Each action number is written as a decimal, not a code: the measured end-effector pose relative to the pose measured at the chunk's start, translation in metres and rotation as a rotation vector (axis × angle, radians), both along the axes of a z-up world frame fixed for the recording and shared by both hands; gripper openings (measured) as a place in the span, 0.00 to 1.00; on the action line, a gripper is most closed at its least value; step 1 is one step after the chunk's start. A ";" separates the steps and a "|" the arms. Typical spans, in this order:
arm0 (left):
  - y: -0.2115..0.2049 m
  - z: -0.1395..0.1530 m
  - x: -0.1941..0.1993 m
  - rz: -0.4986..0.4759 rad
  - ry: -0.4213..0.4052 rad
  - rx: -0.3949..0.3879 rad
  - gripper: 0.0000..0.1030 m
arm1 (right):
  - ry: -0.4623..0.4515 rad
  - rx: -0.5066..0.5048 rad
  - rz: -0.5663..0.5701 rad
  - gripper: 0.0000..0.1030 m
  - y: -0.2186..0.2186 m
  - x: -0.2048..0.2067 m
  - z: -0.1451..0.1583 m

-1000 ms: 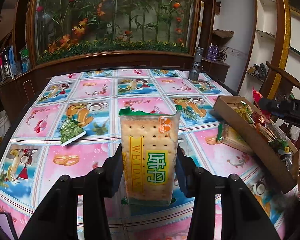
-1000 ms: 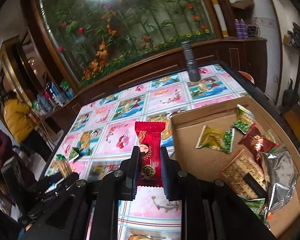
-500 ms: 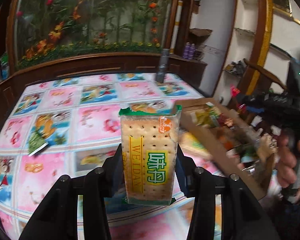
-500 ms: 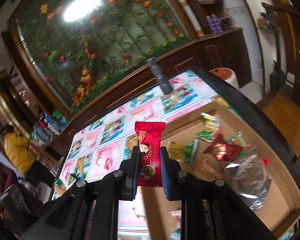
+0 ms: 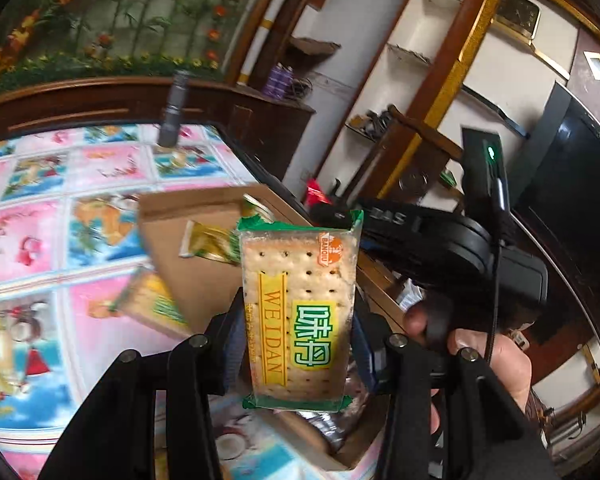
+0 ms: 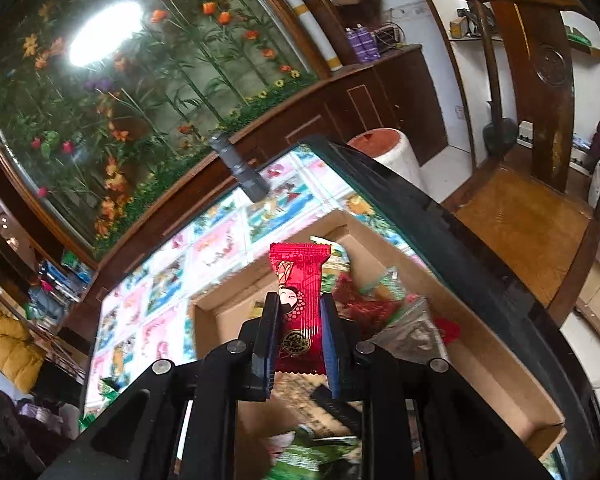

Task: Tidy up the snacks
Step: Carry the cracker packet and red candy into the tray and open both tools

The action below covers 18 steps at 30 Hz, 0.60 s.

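From the left wrist camera, the left gripper (image 5: pixel 300 344) is clamped on a cracker packet (image 5: pixel 298 312), its two pads pressing the packet's long sides. The packet stands upright between them, long axis along the fingers, with most of its length above the pads. Below and beyond it lies the cardboard box (image 5: pixel 188 216) on the patterned tablecloth (image 5: pixel 32 240). The box's open floor sits just left of and under the packet, with a yellow-green snack (image 5: pixel 208 242) already inside. A second cracker pack (image 5: pixel 156 304) seems to lie at the box's near-left wall; blur hides whether it is in or out. To the right, a hand (image 5: pixel 488 356) holds the other tool, which reaches over the far side of the same box. The drop, I judge, turns on the packet being above the box floor, not its near wall.

From the right wrist camera, the right gripper (image 6: pixel 300 316) is closed narrowly on a red candy wrapper (image 6: pixel 298 304), which stands upright with its crimped top well above the pads. The box (image 6: pixel 480 356) spreads directly underneath and ahead, its near part heaped with mixed packets (image 6: pixel 384 300). The bare floor lies to the left, under the fingers. This hand looks the better placed of the two; its candy already hangs inside the box's walls, so a plain release should land it there.
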<state>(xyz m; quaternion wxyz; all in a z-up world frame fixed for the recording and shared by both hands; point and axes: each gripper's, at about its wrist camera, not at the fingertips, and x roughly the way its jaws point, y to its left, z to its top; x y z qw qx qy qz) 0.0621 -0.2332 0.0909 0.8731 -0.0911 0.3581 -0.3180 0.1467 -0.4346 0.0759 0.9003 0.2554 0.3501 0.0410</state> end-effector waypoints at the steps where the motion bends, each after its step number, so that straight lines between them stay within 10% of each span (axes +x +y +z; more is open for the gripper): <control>1: -0.004 -0.003 0.001 -0.002 0.003 0.005 0.44 | 0.014 -0.006 0.010 0.20 0.000 0.002 -0.002; 18: -0.022 -0.031 0.010 0.000 0.037 0.032 0.45 | 0.110 -0.052 0.002 0.20 -0.004 0.010 -0.020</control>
